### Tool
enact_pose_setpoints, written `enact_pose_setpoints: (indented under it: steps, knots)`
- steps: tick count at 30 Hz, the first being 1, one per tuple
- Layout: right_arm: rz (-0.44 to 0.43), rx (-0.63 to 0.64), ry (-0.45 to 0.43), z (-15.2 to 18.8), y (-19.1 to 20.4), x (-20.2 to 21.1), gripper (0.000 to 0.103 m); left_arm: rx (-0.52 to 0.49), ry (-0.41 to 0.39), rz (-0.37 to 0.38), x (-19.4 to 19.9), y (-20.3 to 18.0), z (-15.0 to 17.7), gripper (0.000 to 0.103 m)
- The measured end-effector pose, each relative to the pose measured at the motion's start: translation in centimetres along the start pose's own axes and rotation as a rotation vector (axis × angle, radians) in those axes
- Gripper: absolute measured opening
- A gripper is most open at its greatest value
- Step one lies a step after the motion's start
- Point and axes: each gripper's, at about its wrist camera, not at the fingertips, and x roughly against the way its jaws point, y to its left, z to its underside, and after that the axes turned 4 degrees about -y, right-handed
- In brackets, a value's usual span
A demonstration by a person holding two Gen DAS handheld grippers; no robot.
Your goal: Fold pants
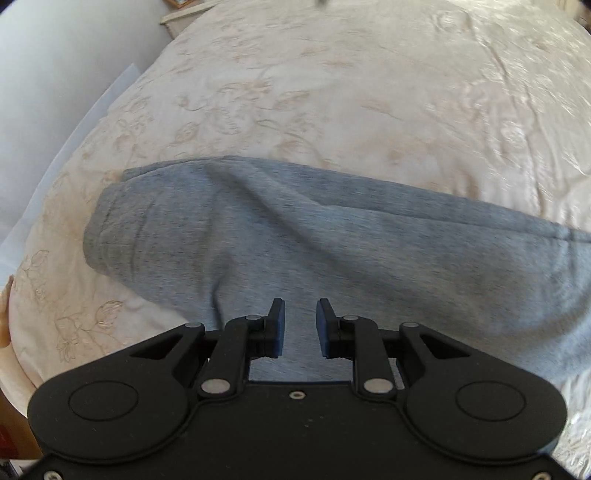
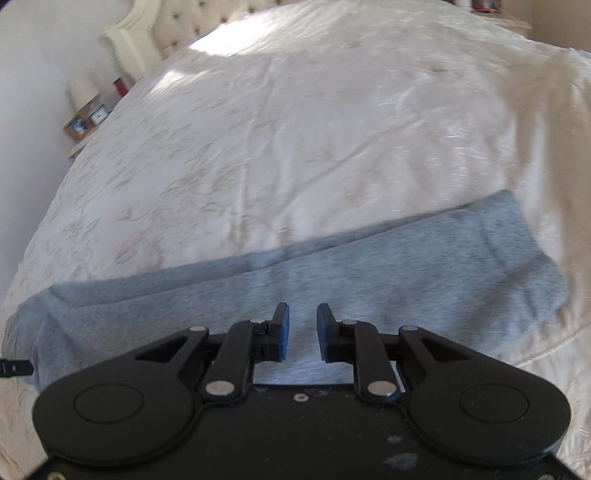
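Observation:
Grey sweatpants (image 1: 295, 236) lie flat across the cream bedspread, folded lengthwise so the legs stack. In the left wrist view the waistband end (image 1: 107, 225) is at the left. In the right wrist view the pants (image 2: 369, 273) run from lower left to the leg cuff end (image 2: 524, 254) at the right. My left gripper (image 1: 301, 314) is open and empty, hovering over the upper part of the pants. My right gripper (image 2: 303, 317) is open and empty, hovering over the leg part.
The cream embroidered bedspread (image 1: 332, 92) covers a wide bed (image 2: 295, 129). A tufted headboard (image 2: 177, 22) and a nightstand with framed pictures (image 2: 86, 118) are at the far left of the right wrist view. The bed's left edge (image 1: 55, 177) drops toward a white wall.

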Motion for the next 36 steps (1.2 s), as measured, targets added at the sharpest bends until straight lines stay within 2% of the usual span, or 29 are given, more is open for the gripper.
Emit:
enact_pose_setpoints:
  steps: [4,8,16,19,22,25,30,33,34,35,36]
  knots:
    - [-0.066,0.073,0.033,0.5,5.9,-1.6,0.021,0.023,0.003,-0.014,-1.4,3.4,-0.2,0.031]
    - [-0.107,0.129,0.07,0.6,11.0,-3.3,0.023,0.004,0.012,-0.008,-3.4,6.7,-0.9,0.031]
    - [-0.09,0.282,0.069,0.4,19.4,-7.2,0.023,-0.068,-0.008,-0.051,-8.7,14.3,-4.1,0.031]
    - [-0.094,0.356,0.067,0.3,21.6,-8.6,0.025,-0.094,-0.005,-0.056,-11.3,16.8,-5.4,0.031]
    - [-0.11,0.451,0.087,0.4,23.6,-10.4,0.027,-0.127,0.04,-0.056,-14.4,18.2,-6.3,0.031]
    - [-0.121,0.543,0.133,0.7,24.6,-12.2,0.029,-0.138,0.085,-0.022,-16.7,18.9,-6.7,0.031]
    - [-0.147,0.66,0.21,1.0,25.5,-14.1,0.032,-0.134,0.096,0.008,-17.8,19.4,-6.9,0.031]
    - [-0.156,0.684,0.244,1.1,25.4,-14.9,0.033,-0.137,0.098,0.013,-17.9,19.5,-6.9,0.031]
    - [-0.158,0.684,0.248,1.0,25.5,-15.0,0.032,-0.14,0.096,0.015,-17.9,19.6,-7.0,0.031]
    - [-0.164,0.687,0.251,1.0,25.5,-15.0,0.022,-0.145,0.093,0.016,-17.8,19.6,-7.0,0.031]
    - [-0.179,0.691,0.259,1.1,25.5,-14.8,0.007,-0.148,0.089,0.019,-17.7,19.7,-7.0,0.031]
